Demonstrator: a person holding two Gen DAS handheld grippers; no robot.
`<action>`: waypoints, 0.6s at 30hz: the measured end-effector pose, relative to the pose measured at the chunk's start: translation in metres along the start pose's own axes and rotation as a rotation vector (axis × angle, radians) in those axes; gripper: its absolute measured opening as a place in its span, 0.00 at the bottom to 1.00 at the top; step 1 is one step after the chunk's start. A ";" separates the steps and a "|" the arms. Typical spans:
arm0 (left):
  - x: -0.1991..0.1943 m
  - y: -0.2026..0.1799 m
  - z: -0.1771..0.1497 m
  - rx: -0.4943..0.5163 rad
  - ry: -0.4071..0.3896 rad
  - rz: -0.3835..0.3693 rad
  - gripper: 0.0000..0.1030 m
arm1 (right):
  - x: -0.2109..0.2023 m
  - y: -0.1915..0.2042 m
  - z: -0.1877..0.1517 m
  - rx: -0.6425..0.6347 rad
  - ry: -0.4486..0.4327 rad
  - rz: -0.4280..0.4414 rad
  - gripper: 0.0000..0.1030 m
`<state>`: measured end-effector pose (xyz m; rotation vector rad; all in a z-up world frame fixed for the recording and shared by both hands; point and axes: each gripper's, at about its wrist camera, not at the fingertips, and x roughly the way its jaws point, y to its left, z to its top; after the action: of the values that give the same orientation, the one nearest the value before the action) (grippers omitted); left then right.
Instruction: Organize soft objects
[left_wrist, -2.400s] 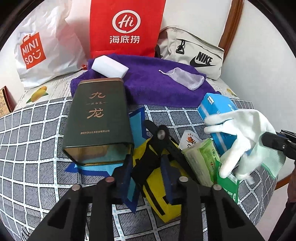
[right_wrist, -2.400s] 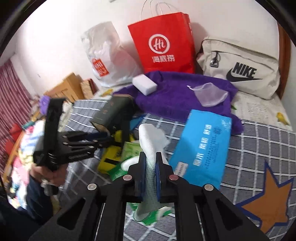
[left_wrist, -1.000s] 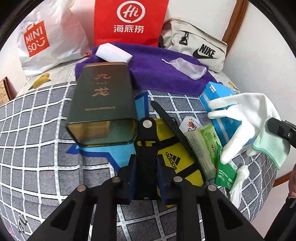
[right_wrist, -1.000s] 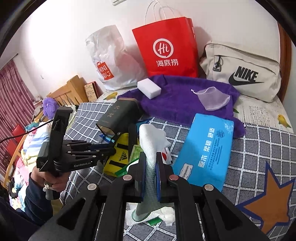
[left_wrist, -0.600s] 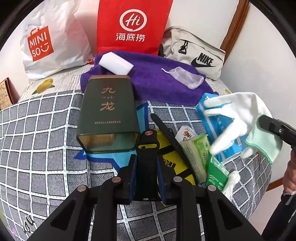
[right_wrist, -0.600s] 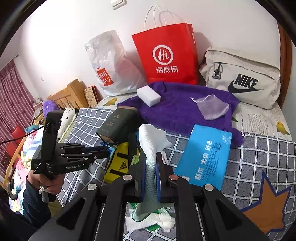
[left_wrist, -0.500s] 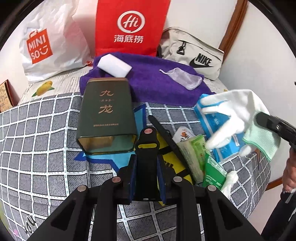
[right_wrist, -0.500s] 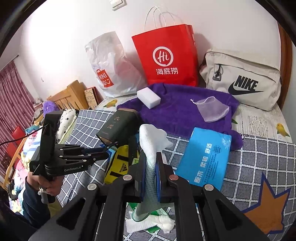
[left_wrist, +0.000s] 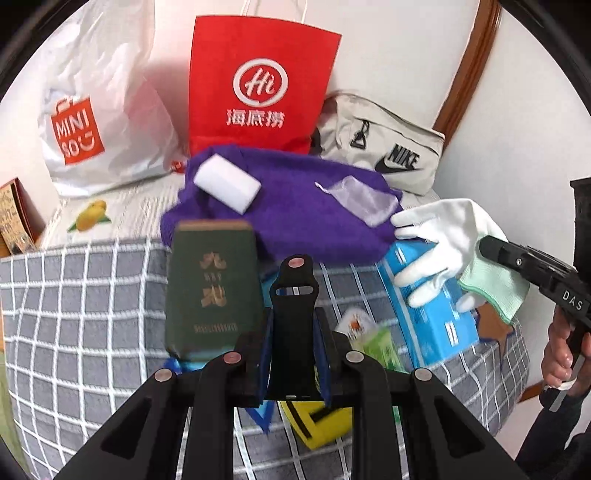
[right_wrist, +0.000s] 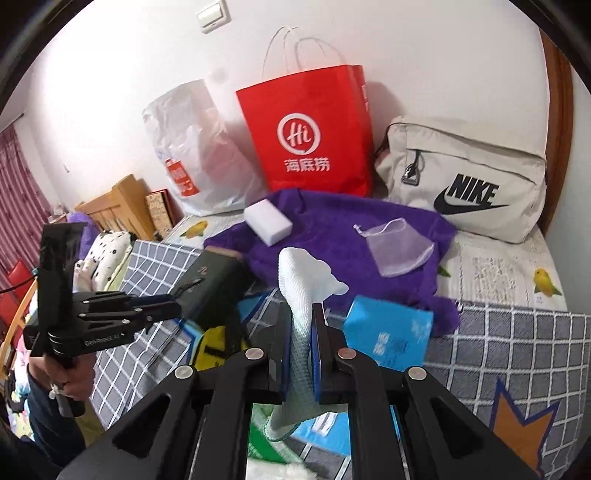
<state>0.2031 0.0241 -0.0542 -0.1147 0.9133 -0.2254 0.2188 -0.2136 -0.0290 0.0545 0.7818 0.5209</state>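
Two grippers seen closed: left gripper (left_wrist: 291, 354) clamped on black strap (left_wrist: 293, 291) of yellow bag (left_wrist: 321, 424); right gripper (right_wrist: 300, 354) clamped on white glove (right_wrist: 303, 280). Glove held above blue tissue pack (right_wrist: 388, 332), nearer purple towel (right_wrist: 332, 229) than 2.4 s ago. Green tin (left_wrist: 212, 280) just left of strap. Bag lifted since earlier frame.
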 end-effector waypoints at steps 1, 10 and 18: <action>0.001 0.001 0.007 -0.001 -0.003 0.008 0.19 | 0.002 -0.002 0.004 0.002 -0.004 -0.006 0.09; 0.014 0.007 0.048 -0.009 -0.016 0.030 0.19 | 0.013 -0.020 0.041 0.028 -0.046 -0.010 0.09; 0.036 0.013 0.079 0.008 -0.012 0.060 0.19 | 0.033 -0.042 0.061 0.047 -0.045 -0.039 0.09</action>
<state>0.2894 0.0285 -0.0366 -0.0810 0.9022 -0.1725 0.2983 -0.2265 -0.0168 0.0940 0.7493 0.4627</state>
